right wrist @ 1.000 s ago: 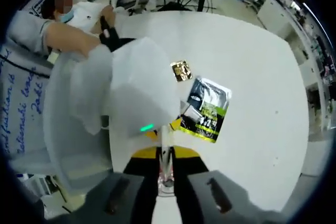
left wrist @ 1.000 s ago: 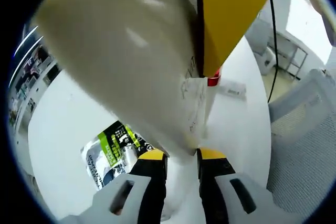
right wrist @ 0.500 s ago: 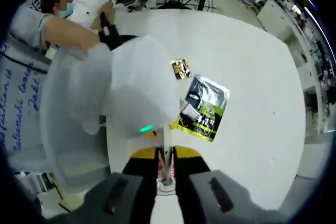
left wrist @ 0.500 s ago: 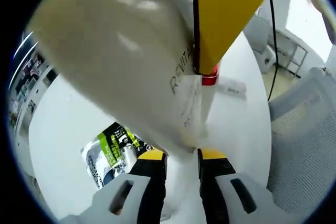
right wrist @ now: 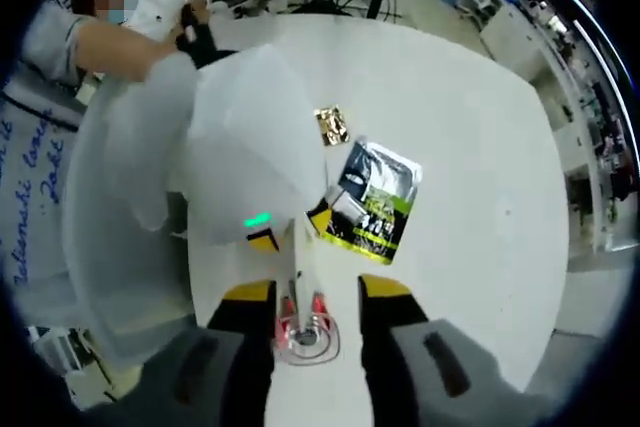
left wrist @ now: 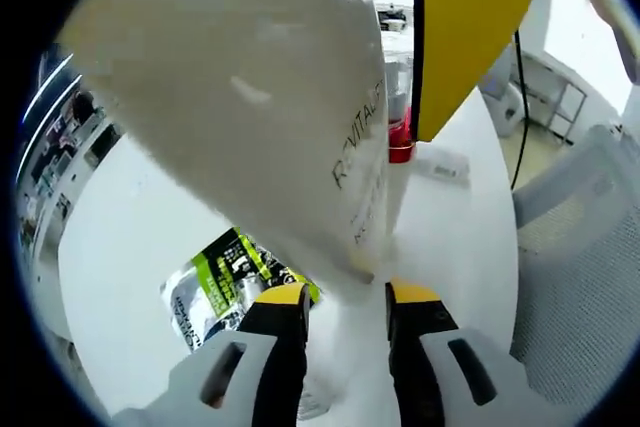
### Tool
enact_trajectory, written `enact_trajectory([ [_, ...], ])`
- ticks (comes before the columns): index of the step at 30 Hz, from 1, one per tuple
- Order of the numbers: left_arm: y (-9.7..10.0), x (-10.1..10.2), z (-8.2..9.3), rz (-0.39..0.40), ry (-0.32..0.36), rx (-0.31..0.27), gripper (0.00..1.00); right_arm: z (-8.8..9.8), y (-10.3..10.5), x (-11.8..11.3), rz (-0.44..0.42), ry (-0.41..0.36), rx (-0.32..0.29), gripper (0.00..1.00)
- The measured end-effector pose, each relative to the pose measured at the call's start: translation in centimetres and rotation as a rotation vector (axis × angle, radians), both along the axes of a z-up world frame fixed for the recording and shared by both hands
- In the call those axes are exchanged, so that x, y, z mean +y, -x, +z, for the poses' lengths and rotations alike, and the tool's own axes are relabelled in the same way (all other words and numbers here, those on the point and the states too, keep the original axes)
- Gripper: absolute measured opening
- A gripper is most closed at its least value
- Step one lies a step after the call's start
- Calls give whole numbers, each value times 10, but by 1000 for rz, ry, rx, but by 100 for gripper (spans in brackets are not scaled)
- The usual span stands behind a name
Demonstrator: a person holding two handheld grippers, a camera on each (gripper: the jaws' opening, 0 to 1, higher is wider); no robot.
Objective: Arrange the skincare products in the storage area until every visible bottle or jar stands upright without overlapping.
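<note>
The left gripper (left wrist: 345,302) grips a white tube (left wrist: 250,97) above the table (left wrist: 120,247). The right gripper (right wrist: 315,297), jaws parted, straddles a red-capped bottle (right wrist: 300,312) beside the green pouch (right wrist: 375,202).

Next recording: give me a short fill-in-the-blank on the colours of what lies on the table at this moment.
1. The pouch lying flat on the table is printed in silver, black and ___.
2. The small packet lying apart from it is ___ in colour.
3. In the left gripper view, just past the edge of the white bag, a cap shows that is ___.

Missing words: green; gold; red.
</note>
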State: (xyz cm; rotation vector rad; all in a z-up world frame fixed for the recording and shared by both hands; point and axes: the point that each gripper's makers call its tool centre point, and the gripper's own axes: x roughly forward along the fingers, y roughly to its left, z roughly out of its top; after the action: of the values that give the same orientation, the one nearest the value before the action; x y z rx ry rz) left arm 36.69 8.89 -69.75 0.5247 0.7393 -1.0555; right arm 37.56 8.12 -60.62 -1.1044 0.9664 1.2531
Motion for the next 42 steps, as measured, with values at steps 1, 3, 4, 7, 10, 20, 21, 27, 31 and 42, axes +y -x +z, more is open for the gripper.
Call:
enact_trajectory([
  [1, 0, 1, 1, 1, -1, -4, 28, -1, 0, -1, -4, -1, -1, 38],
  [3, 0, 2, 3, 3, -1, -8, 29, -2, 1, -4, -21, -6, 0, 41],
  [4, 1, 3, 4, 2, 0, -10, 30, -3, 2, -6, -34, -11, 6, 42],
  [7, 2, 6, 8, 5, 2, -18, 32, -3, 3, -10, -63, -22, -1, 47],
  [10, 3, 10, 11, 10, 2, -22, 34, -4, 4, -13, -89, -37, -5, 52],
  [20, 8, 25, 23, 27, -8, -53, 41, -5, 4, -26, -191, -100, -18, 65],
  [21, 7, 26, 25, 30, -6, -63, 42, -5, 5, -27, -202, -108, -18, 66],
  [27, 7, 37, 36, 62, 10, -85, 49, -1, 10, -33, -255, -148, -42, 73],
  [31, 9, 44, 44, 77, 20, -97, 51, 3, 13, -33, -274, -187, -60, 75],
  [42, 21, 70, 59, 119, 21, -109, 62, 8, 16, -29, -328, -296, -87, 79],
])
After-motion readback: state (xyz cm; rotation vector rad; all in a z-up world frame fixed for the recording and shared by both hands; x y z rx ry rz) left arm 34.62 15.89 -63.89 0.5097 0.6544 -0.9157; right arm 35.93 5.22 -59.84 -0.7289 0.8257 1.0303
